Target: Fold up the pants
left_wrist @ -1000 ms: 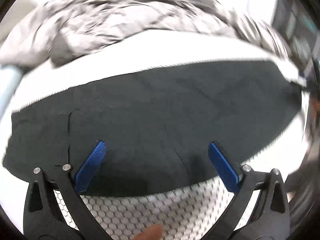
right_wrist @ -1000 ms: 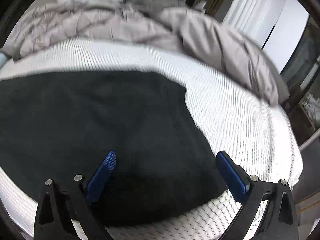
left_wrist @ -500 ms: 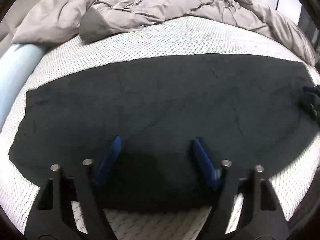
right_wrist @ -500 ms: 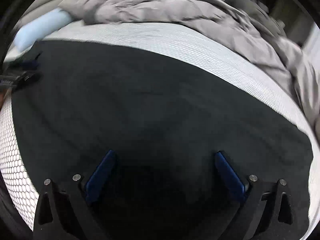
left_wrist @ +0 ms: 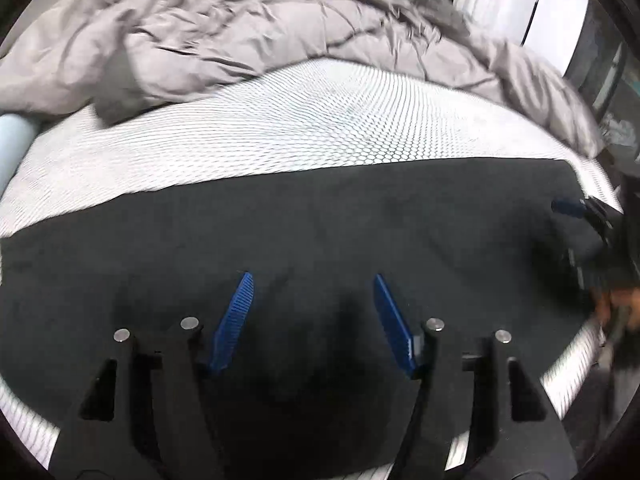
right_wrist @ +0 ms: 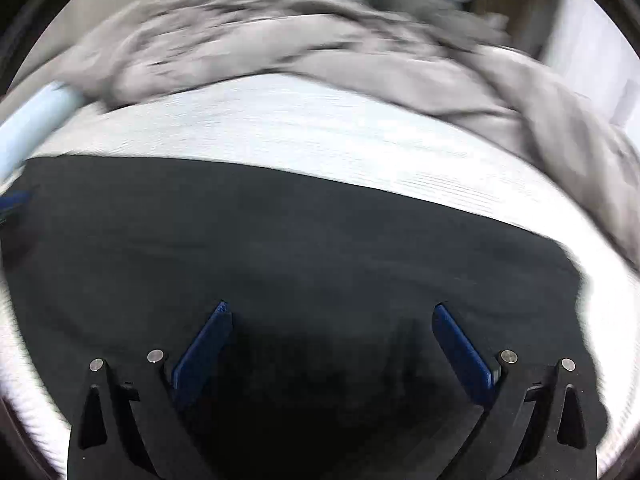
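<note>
Fingers [left_wrist: 234,322] of the left gripper [left_wrist: 313,322] are seen apart, having just been narrowed to a middling gap with no cloth pinched between them; those of the right gripper [right_wrist: 329,350] are spread wide and empty. Both are poised over the black pants [left_wrist: 320,232], which are laid flat in a long band across the white honeycomb mattress [left_wrist: 320,128], with the crumpled grey duvet [left_wrist: 240,32] bunched behind.

Risks noted — a grab into the middle of the panel would likely catch only the top layer, so the fold would be dragged crooked. The mattress cover could be nipped together with the cloth. Both views are blurred; edges are poorly judged.
</note>
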Demonstrator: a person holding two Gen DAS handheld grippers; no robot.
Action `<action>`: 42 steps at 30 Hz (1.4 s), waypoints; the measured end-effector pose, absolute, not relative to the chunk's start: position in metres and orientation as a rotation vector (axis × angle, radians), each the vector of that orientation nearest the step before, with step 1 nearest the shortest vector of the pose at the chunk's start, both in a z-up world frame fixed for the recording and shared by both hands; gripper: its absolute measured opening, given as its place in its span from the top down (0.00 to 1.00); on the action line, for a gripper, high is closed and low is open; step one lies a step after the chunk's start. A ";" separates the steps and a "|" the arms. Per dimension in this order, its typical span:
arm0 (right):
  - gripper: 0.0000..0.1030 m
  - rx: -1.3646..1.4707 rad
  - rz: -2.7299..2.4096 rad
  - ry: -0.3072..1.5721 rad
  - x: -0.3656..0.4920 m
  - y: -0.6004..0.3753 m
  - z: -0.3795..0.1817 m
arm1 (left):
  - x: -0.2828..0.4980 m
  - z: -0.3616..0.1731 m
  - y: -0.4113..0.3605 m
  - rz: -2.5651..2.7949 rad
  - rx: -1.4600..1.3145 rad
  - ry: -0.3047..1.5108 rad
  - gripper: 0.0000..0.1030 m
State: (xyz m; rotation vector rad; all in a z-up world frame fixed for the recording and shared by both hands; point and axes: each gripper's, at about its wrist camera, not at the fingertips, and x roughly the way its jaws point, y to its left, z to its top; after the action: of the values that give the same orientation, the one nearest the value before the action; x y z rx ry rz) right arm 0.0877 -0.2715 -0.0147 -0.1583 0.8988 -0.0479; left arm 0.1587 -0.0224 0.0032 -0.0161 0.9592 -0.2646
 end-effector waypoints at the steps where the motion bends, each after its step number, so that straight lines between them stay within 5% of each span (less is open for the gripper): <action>1: 0.01 -0.170 -0.006 0.910 0.094 -0.253 -0.019 | 0.169 -0.004 -0.030 -0.260 -0.017 0.987 0.43; 7: 0.02 -0.280 0.058 0.964 0.118 -0.202 -0.038 | 0.190 -0.025 -0.028 -0.177 0.030 1.017 0.42; 20: 0.02 -0.167 -0.158 0.918 0.088 -0.296 -0.015 | 0.130 0.012 0.066 -0.046 -0.011 0.860 0.46; 27: 0.02 -0.196 -0.166 0.953 0.067 -0.319 -0.019 | 0.126 -0.027 0.143 0.051 -0.226 0.967 0.41; 39: 0.02 -0.060 -0.454 0.897 -0.057 -0.455 0.004 | 0.103 0.033 0.026 -0.064 -0.066 0.823 0.40; 42: 0.01 0.038 -0.432 0.872 -0.090 -0.477 0.003 | 0.095 0.041 -0.030 -0.175 -0.025 0.809 0.29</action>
State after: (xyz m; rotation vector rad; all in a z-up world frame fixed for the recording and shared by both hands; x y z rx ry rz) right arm -0.0903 -0.4768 0.0030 0.0384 0.8717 -0.4318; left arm 0.0951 -0.0296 0.0412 -0.0250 0.8093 -0.1753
